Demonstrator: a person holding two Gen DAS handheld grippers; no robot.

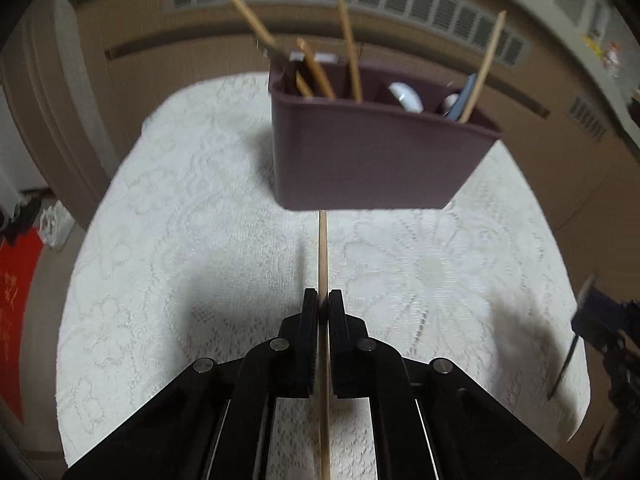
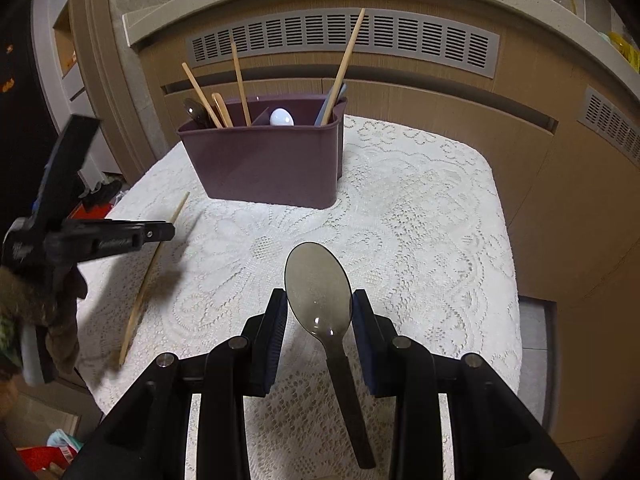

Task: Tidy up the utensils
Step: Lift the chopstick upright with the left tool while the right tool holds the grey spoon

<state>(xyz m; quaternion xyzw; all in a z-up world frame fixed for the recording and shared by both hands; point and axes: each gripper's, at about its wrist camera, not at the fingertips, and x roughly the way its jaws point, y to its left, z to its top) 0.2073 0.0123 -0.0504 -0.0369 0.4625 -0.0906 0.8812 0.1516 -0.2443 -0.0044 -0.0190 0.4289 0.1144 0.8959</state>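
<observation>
A dark purple utensil caddy (image 1: 372,156) (image 2: 272,160) stands at the far side of the lace-covered table (image 1: 180,240). It holds several wooden chopsticks (image 1: 348,40), a white spoon (image 2: 281,117) and a blue utensil. My left gripper (image 1: 323,300) is shut on a wooden chopstick (image 1: 323,248) that points toward the caddy; it also shows in the right wrist view (image 2: 150,276). My right gripper (image 2: 320,300) is open, with a smoky translucent spoon (image 2: 318,284) lying on the table between its fingers. The spoon's bowl touches or nearly touches the right pad.
Wooden cabinet fronts with grey vent grilles (image 2: 344,36) stand behind the table. The table's left edge drops to a floor with red items (image 1: 16,312). The left gripper's body (image 2: 92,236) hangs over the table's left part.
</observation>
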